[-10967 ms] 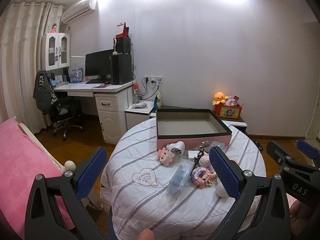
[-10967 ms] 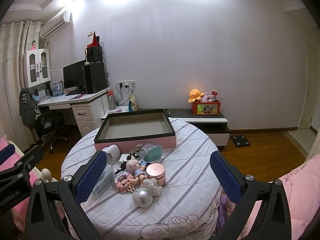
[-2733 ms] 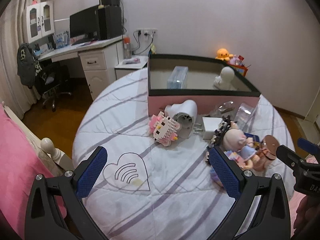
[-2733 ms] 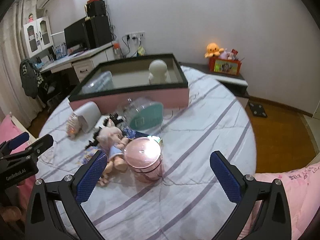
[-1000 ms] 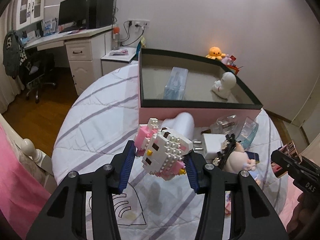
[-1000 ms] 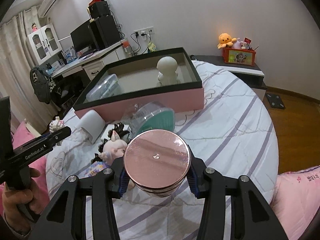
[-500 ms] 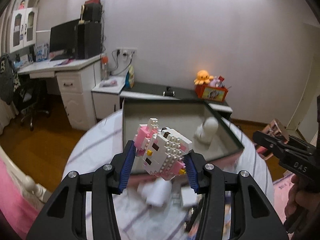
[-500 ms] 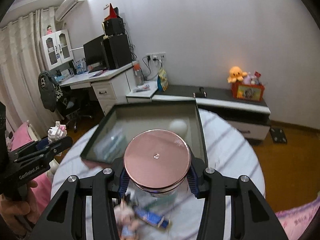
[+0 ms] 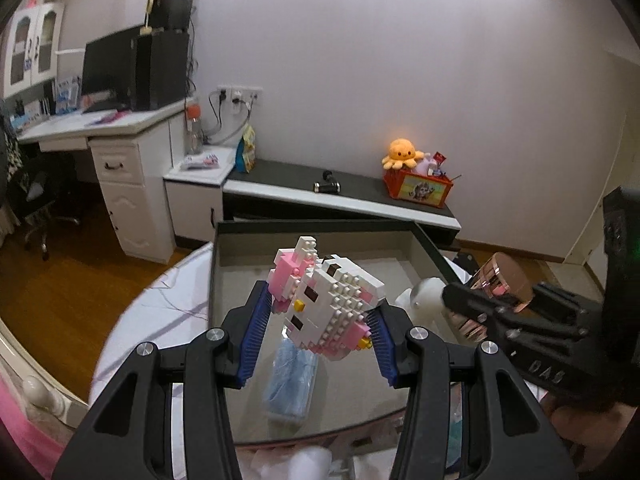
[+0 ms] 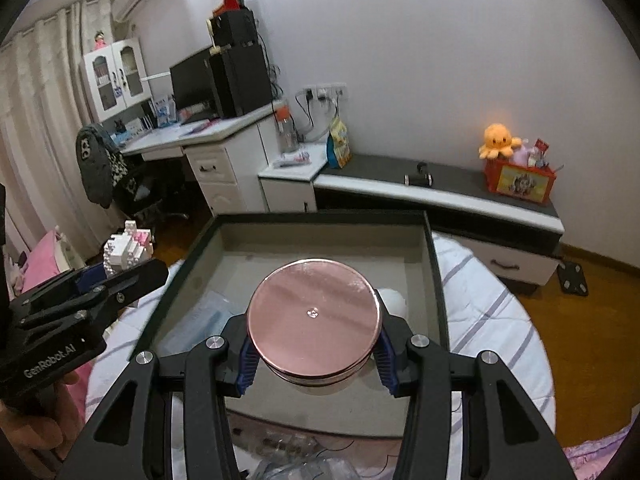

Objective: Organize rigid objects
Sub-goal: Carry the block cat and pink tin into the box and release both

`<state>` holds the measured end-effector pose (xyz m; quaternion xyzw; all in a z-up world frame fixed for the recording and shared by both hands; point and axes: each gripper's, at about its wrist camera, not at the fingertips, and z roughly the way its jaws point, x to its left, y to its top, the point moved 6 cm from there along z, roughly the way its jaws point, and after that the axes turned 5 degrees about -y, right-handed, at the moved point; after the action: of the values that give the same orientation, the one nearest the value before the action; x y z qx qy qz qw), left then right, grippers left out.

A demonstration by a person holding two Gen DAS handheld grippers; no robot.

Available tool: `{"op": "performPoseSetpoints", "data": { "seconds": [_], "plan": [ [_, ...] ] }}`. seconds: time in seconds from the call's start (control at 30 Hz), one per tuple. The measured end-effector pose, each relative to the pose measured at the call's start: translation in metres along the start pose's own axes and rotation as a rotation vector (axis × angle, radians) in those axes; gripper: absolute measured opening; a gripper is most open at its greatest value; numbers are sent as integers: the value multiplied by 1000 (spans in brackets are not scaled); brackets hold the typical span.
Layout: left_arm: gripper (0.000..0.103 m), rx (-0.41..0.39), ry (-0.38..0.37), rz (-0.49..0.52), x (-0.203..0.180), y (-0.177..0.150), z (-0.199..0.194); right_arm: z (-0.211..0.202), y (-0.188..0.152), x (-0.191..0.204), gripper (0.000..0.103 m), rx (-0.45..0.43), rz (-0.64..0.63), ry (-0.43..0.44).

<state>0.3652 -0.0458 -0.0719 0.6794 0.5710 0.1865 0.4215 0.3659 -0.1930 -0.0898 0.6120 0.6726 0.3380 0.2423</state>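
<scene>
I had the left gripper (image 9: 318, 330) clamped on the pink-and-white block cat (image 9: 326, 304), held in the air over the open box (image 9: 430, 248). The right gripper (image 10: 313, 354) was clamped on the rose-gold round tin (image 10: 313, 314), also above the box. Inside the box I saw a clear blue case (image 9: 290, 380) lying flat and a white figurine (image 9: 420, 300) toward its right side. The box sat on the striped round table (image 10: 492, 320).
</scene>
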Motion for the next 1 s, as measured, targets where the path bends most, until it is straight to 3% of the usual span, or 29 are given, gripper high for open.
{"op": "performPoseSetpoints", "data": {
  "seconds": [0.37,0.67,0.7,0.73,0.8,0.83,0.87,0.93,1.0],
  "plan": [
    [48,81,-69,1,-23,-16,40,31,-16,-19,49,76,2,-45],
    [49,109,-49,29,-26,-32,54,45,-26,-22,49,121,-15,-58],
    [51,110,-49,27,-26,-32,54,46,-26,-21,49,126,-15,-60],
    [61,108,-52,25,-26,-32,53,48,-27,-21,49,131,-17,-65],
    [84,99,-25,19,-24,-31,50,52,-29,-23,55,142,-25,-74],
    [96,88,-13,15,-22,-31,47,52,-30,-24,77,144,-25,-80],
    [99,76,-9,9,-21,-30,42,52,-31,-24,89,145,-23,-83],
    [101,72,0,1,-18,-30,38,47,-31,-23,91,135,-23,-87],
    [101,64,15,-5,-13,-31,30,43,-32,-24,103,130,-15,-88]
  ]
}}
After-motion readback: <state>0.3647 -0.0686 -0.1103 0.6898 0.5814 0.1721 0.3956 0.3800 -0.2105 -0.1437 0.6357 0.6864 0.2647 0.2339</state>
